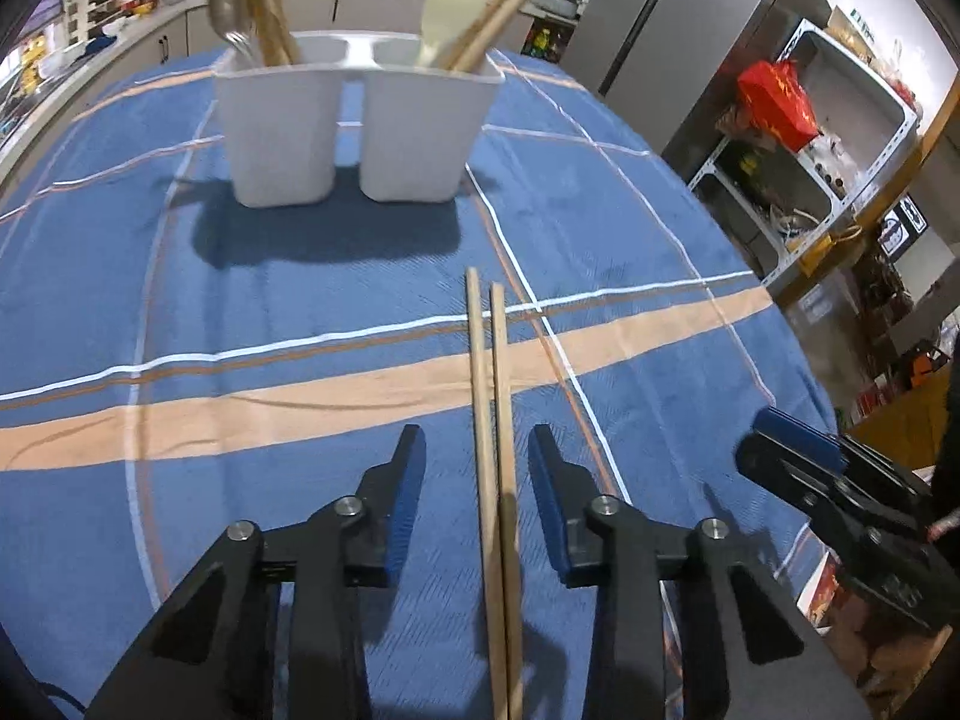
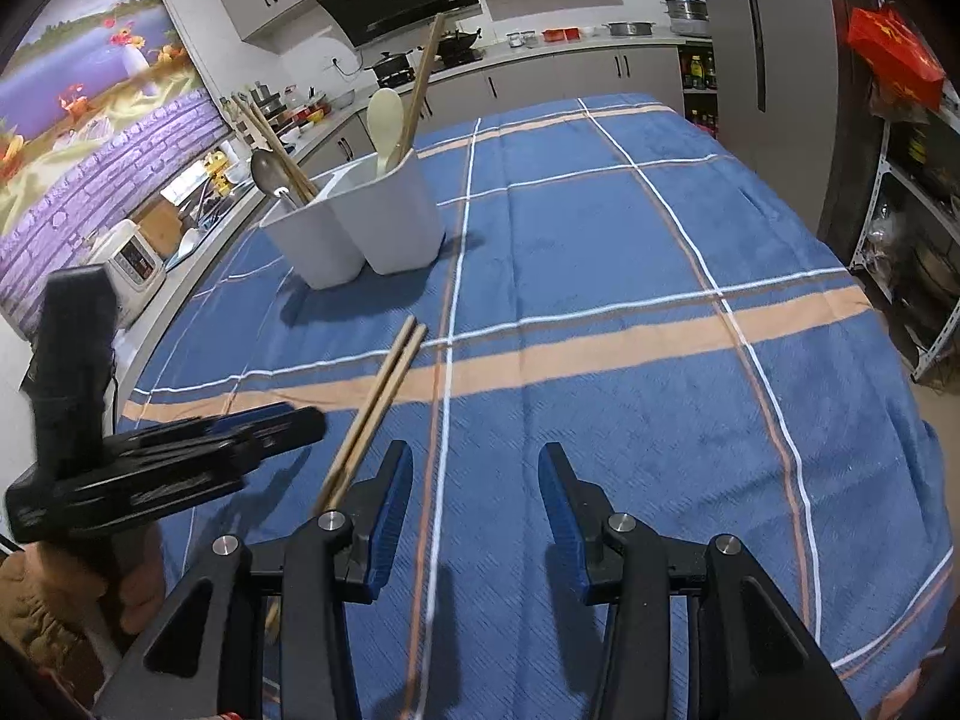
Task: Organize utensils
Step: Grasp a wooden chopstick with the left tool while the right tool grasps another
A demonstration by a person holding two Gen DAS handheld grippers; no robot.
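Note:
A pair of wooden chopsticks (image 1: 495, 438) lies flat on the blue plaid tablecloth, side by side; it also shows in the right wrist view (image 2: 384, 396). My left gripper (image 1: 477, 450) is open, its fingers on either side of the chopsticks without touching them. My right gripper (image 2: 474, 468) is open and empty, just right of the chopsticks. A white two-compartment utensil holder (image 1: 354, 126) stands farther back, also in the right wrist view (image 2: 360, 228). It holds chopsticks, a metal spoon (image 1: 228, 6) and a cream rice paddle (image 1: 447, 6).
The table (image 2: 630, 276) is covered by the blue plaid cloth and drops off at the right edge. A steel fridge (image 1: 678, 30) and metal shelves (image 1: 828, 138) stand to the right. A kitchen counter (image 2: 540, 54) runs behind the table. The right gripper shows at the left wrist view's right edge (image 1: 798, 462).

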